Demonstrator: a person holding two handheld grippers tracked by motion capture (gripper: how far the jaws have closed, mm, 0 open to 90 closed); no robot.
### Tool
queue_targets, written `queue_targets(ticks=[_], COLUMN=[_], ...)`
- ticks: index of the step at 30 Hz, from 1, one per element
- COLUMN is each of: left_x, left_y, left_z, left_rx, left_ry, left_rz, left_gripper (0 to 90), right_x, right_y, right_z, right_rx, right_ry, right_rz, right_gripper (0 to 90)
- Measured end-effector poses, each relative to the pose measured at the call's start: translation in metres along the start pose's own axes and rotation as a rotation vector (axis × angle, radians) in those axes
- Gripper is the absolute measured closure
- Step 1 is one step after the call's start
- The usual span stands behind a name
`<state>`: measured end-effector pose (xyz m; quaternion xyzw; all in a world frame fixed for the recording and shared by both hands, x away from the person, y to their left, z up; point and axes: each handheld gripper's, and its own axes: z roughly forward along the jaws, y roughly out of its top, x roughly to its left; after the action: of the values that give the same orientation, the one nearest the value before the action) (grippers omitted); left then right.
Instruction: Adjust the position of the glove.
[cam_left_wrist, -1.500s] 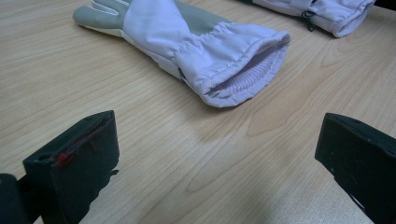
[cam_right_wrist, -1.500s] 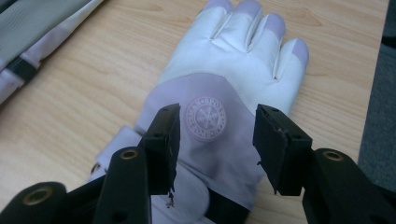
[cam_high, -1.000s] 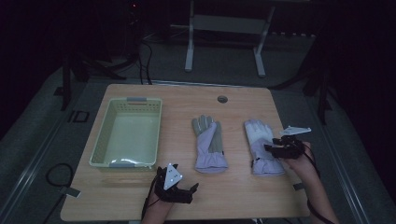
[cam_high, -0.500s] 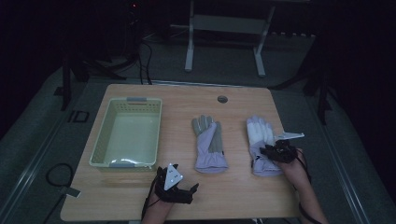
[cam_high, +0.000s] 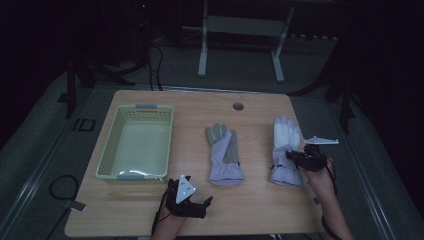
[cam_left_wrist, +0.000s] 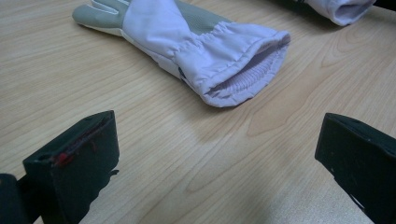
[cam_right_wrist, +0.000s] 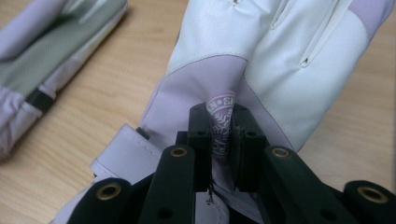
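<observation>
**Right glove pinched near its cuff; left gripper held apart**

The right glove (cam_high: 286, 150) is laid flat on the wooden table (cam_high: 260, 215), toward the person's right edge, with its fingers pointed away from the person and its cuff nearest. In the right gripper view a fold of the lilac fabric of this glove (cam_right_wrist: 280, 60) is seen pinched between the two black jaws, which are pressed together on it just above the cuff. The right gripper (cam_high: 296, 158) is seen in the high view over the glove's lower half, a grey plate carried on its top.

A second glove (cam_high: 223, 154), grey and lilac, is laid just to the left, apart from the first, in the middle of the table. In the left gripper view its open, elasticated cuff (cam_left_wrist: 243, 70) is faced toward the camera, untouched.

The left gripper (cam_high: 192, 206) is held low near the table's front edge, its jaws spread wide with nothing between them.

A pale green basket (cam_high: 107, 160) is set at the table's left side, well apart from both gloves
</observation>
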<state>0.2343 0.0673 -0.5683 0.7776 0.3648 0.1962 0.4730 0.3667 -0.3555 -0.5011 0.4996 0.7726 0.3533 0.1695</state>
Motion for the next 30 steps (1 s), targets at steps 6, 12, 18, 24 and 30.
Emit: queue_targets(ticks=[6,12,18,24,30], left_x=[0.000,0.000,-0.001,0.000,0.000], left_y=[0.000,0.000,0.000,0.000,0.000], left_z=[0.000,0.000,0.000,0.000,0.000], left_rx=[0.000,0.001,-0.001,0.000,0.001], left_ry=[0.000,0.001,0.001,0.002,0.003], left_rz=[0.001,0.003,0.002,0.004,0.006], left_gripper=[0.0,0.0,0.0,0.0,0.0], right_x=[0.008,0.018,0.032,0.053,0.082], right_y=[0.018,0.037,0.057,0.077,0.094], right_z=[-0.014,-0.027,-0.041,-0.051,-0.052], right_rx=[-0.023,-0.047,-0.066,-0.083,-0.086], right_ry=[-0.009,0.008,0.029,0.039,0.051], right_rz=[-0.023,-0.043,-0.064,-0.095,-0.121], right_gripper=[80.5,80.6,80.6,80.5,80.5])
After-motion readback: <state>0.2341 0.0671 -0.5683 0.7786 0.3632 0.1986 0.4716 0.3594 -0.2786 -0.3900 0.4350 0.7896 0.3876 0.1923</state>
